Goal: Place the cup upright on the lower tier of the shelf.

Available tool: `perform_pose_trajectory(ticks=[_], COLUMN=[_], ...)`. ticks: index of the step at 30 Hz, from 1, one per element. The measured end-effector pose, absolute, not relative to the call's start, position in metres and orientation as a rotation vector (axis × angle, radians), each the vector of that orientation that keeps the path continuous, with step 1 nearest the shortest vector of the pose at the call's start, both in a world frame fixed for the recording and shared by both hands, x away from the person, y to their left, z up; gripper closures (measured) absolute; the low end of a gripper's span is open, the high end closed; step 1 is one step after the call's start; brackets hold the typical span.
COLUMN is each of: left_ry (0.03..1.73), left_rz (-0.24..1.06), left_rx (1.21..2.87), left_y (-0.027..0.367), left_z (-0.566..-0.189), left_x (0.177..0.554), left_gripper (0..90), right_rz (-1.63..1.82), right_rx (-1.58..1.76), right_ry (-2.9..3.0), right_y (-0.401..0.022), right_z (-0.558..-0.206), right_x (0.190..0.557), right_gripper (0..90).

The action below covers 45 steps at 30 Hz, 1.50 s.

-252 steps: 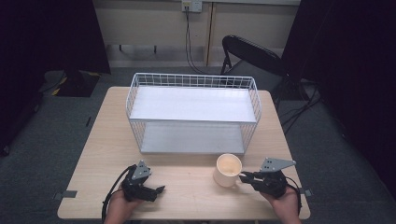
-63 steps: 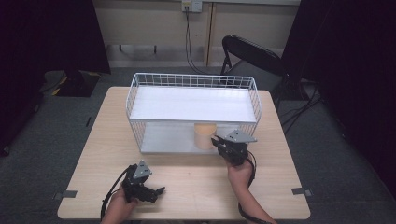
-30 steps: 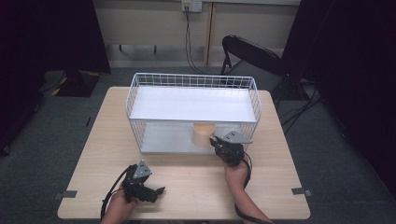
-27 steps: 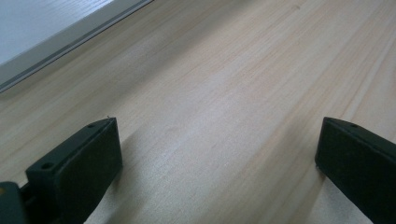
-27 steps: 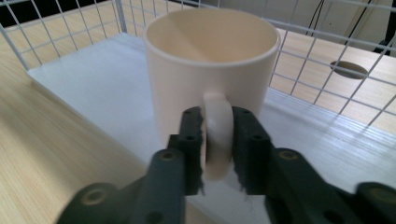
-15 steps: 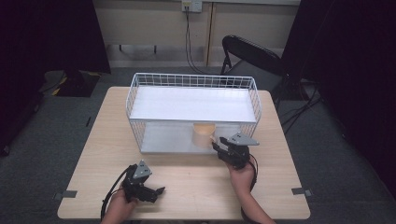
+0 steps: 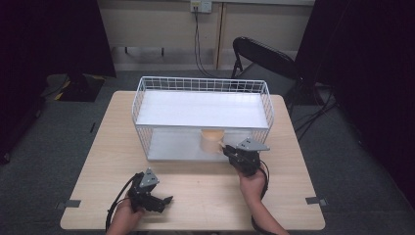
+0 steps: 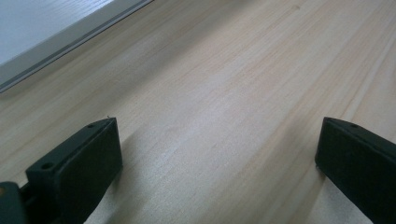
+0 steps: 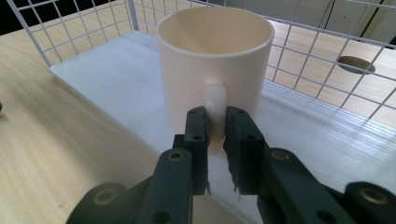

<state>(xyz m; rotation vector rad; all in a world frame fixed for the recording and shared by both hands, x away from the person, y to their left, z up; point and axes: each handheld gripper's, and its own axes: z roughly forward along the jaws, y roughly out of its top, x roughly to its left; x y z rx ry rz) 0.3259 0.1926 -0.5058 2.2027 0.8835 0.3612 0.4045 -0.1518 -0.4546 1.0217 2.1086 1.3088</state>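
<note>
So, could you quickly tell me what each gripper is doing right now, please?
Left gripper: open, empty, low over the table.
Right gripper: shut on the mug handle.

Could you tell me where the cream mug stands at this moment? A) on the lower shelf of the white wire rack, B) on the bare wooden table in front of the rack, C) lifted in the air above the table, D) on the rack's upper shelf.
A: the cream mug rests on the lower shelf of the wire rack, its handle pinched by the right hand-held gripper.

A black folding chair (image 7: 264,56) stands beyond the table's 1 o'clock corner — cables, perhaps power leads (image 7: 197,29), hang from a wall socket (image 7: 201,5).
</note>
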Motion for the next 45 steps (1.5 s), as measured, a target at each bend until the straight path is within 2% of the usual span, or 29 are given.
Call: perform_pose_trajectory(ticks=[3,6,14,20,28,45], left_ry=[0.884,0.883,0.883,0.883,0.884,0.883], left_rz=[0.361,0.361,0.361,0.362,0.361,0.362], left_rx=[2.203,2.203,2.203,2.203,2.203,2.203], left_y=[0.193,0.193,0.193,0.193,0.193,0.193], left_z=[-0.506,-0.506,-0.506,-0.506,-0.506,-0.506], left_x=[0.326,0.326,0.326,0.326,0.326,0.326], left_gripper=[0.0,0.0,0.0,0.0,0.0,0.0], right_rz=[1.301,1.311,1.346,1.359,1.343,1.318], right_rx=[1.024,1.035,1.064,1.043,1.032,0.965], right_ry=[2.111,2.084,2.136,2.196,2.259,2.339], right_y=[-0.149,-0.150,-0.157,-0.161,-0.169,-0.183], right_z=[-0.454,-0.453,-0.450,-0.446,-0.447,-0.449], right_x=[0.408,0.408,0.403,0.396,0.392,0.383], right_gripper=[78.1,63.3,35.3,26.0,18.9,18.5])
